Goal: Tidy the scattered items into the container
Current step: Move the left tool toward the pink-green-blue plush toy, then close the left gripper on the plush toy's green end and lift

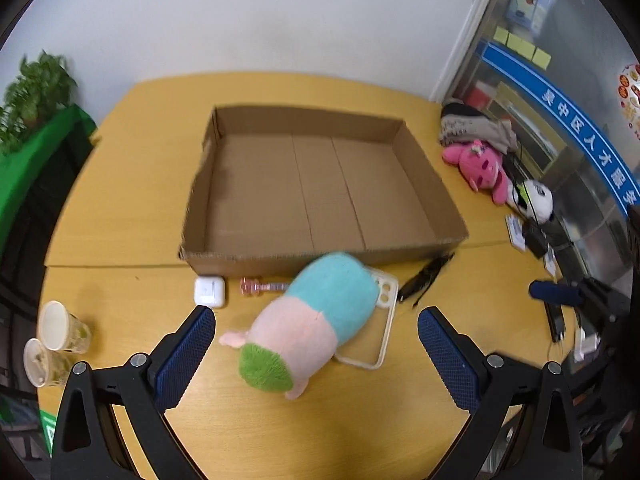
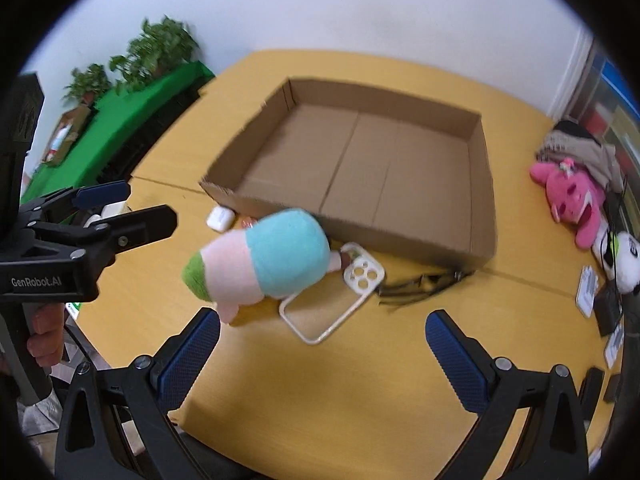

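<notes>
An open, empty cardboard box (image 1: 224, 192) (image 2: 486, 208) sits on the yellow table. In front of it lie a blue, pink and green plush toy (image 1: 316, 320) (image 2: 264, 260), a clear phone case (image 1: 386, 320) (image 2: 360, 280) partly under the toy, a white earbud case (image 1: 209, 291) (image 2: 220, 218), a pink clip (image 1: 260, 287) and a black hair clip (image 1: 426, 278) (image 2: 420, 282). My left gripper (image 1: 316, 344) is open above the plush toy; it also shows at the left of the right wrist view (image 2: 120, 208). My right gripper (image 2: 322, 344) is open and empty, near the phone case.
A pink plush (image 1: 480, 168) (image 2: 572, 196), a panda plush (image 1: 536, 200) (image 2: 628, 260) and a cloth bundle (image 1: 472, 124) lie at the table's right edge with cards and cables. Two plastic cups (image 1: 60, 328) stand at the left. Green crates and plants (image 2: 132, 120) stand beyond.
</notes>
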A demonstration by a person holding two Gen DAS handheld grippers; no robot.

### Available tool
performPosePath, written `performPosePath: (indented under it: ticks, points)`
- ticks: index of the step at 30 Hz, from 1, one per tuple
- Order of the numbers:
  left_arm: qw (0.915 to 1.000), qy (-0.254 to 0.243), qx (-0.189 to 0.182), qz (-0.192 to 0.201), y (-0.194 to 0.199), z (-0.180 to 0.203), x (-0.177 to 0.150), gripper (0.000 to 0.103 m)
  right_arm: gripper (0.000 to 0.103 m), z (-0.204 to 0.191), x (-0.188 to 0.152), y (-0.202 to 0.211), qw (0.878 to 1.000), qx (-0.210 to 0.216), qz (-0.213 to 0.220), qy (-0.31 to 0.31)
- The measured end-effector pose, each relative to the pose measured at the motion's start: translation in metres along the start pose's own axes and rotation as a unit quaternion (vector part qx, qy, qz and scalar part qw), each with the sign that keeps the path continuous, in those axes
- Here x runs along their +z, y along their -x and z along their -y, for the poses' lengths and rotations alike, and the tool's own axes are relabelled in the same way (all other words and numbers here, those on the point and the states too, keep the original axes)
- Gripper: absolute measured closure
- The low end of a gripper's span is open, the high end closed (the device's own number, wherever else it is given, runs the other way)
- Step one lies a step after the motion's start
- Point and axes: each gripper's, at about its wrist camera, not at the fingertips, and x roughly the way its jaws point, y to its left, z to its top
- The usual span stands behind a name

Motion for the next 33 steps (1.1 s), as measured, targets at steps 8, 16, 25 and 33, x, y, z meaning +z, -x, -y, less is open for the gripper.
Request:
performPosePath:
  ticks: [8, 16, 25, 33]
  points:
    - [0.9950, 0.001, -0.040, -0.092, -0.061, -0.038, -0.035, 0.014, 0.000, -0.002, 0.006, -0.031, 0.996, 0.006, -0.047, -0.070]
    - [0.9844, 0.024, -0.042, -0.169, -0.101, -0.051, -0.054, 0.049, 0.000, 0.008, 0.019, -0.075, 0.984, 0.055, -0.084, -0.144]
    - [0.9725, -0.012, -0.016, -0.232, -0.114, -0.024, -0.074, 0.057, 0.002, 0.016, 0.029, -0.170, 0.944, 0.140, -0.164, -0.251]
    - [0.9695, -0.014, -0.012, -0.245, -0.112, -0.012, -0.075, 0.067, 0.023, 0.005, 0.037, -0.194, 0.945, 0.182, -0.159, -0.222]
